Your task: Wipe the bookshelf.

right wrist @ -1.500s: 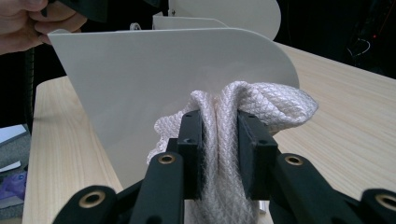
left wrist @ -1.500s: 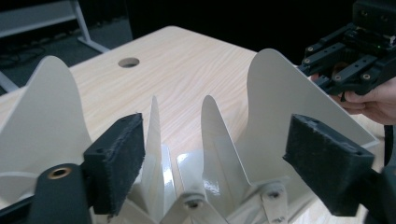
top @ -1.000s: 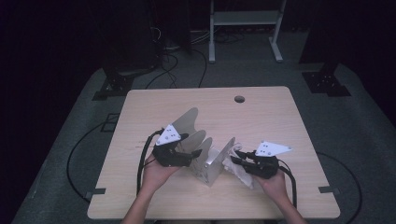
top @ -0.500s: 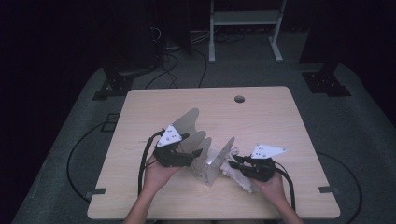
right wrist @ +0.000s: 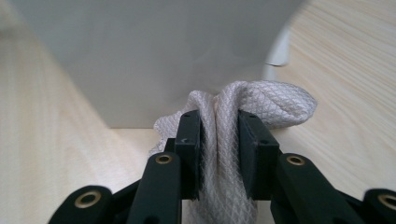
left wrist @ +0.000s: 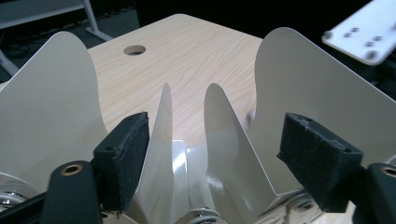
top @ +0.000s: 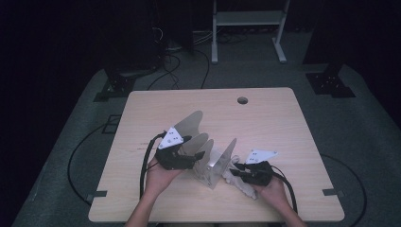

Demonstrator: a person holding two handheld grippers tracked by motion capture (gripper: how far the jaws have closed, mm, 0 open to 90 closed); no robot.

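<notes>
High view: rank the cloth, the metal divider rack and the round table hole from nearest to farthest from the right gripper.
1. cloth: pinched in the right gripper, at its tip.
2. metal divider rack: just left of the gripper, mid-table.
3. round table hole: near the far edge.

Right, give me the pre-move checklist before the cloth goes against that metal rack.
1. Right gripper clamped on the cloth: ok, both pads press a fold.
2. Cloth reaches the rack's outer fin: ok, bunched right at the panel.
3. Left gripper steadying the rack: cannot tell; the jaws straddle two fins, contact unclear.
4. Rack upright on the table: ok.
5. Cables clear of the rack: ok, they trail toward the person.
</notes>
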